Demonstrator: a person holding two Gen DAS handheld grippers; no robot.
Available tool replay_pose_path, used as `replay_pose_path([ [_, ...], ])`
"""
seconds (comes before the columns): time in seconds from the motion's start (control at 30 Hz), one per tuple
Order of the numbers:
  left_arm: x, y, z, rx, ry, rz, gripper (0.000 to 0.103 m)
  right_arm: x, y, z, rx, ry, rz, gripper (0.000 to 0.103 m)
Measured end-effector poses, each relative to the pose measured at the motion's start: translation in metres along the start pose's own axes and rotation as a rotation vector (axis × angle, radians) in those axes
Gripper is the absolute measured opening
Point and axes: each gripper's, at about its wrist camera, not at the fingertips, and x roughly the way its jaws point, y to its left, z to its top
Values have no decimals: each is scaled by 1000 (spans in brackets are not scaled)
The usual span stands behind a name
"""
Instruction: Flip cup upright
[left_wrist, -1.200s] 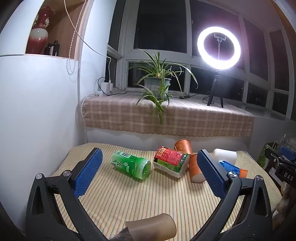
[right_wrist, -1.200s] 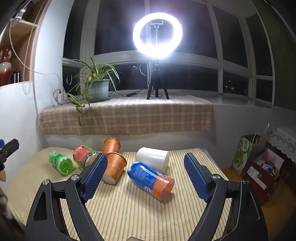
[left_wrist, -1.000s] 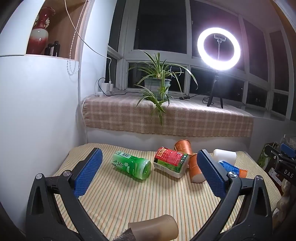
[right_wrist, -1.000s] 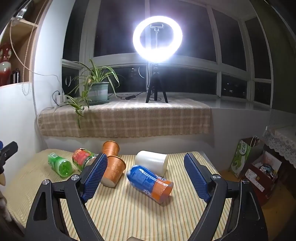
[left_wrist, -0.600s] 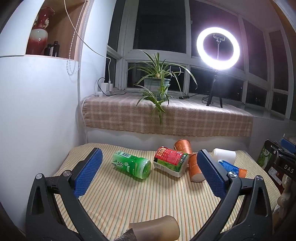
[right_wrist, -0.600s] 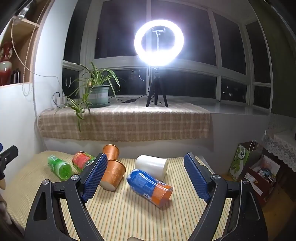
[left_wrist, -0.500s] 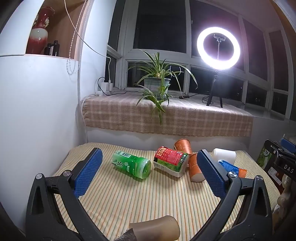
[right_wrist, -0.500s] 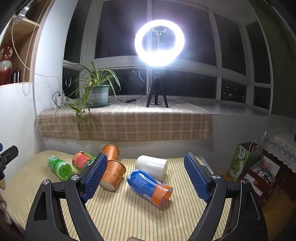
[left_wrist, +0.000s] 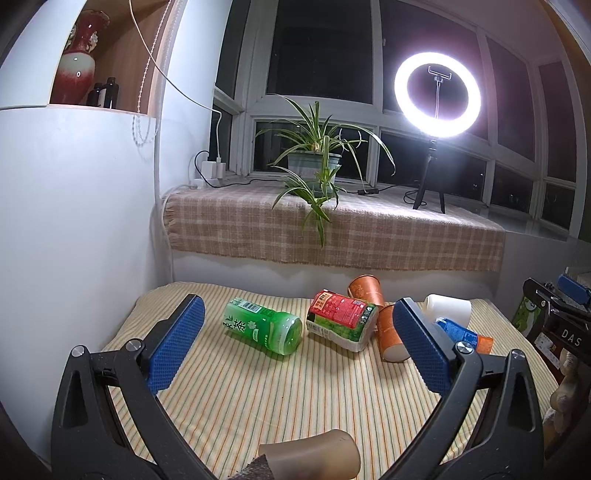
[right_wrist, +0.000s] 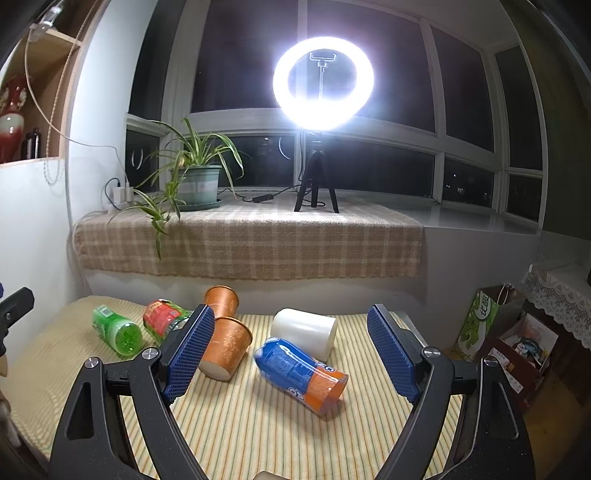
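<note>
The right gripper (right_wrist: 291, 354) is wide open and holds nothing. So is the left gripper (left_wrist: 295, 345). Just past the right gripper, the blue and orange cup (right_wrist: 301, 374) lies on its side, in front of the white cup (right_wrist: 303, 332). It looks light and squashy. Pinch its middle gently.

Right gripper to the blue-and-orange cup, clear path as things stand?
Probably yes. The right gripper is open, and the blue-and-orange cup lies on its side between the fingers' lines with nothing in front; the white cup sits just behind it.
</note>
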Motion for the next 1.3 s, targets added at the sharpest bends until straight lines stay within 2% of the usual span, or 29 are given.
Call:
replay_pose_path([
  [1.3,6,0,-6,-4,10,-1,103,4,8,-3,1,8,2,85],
])
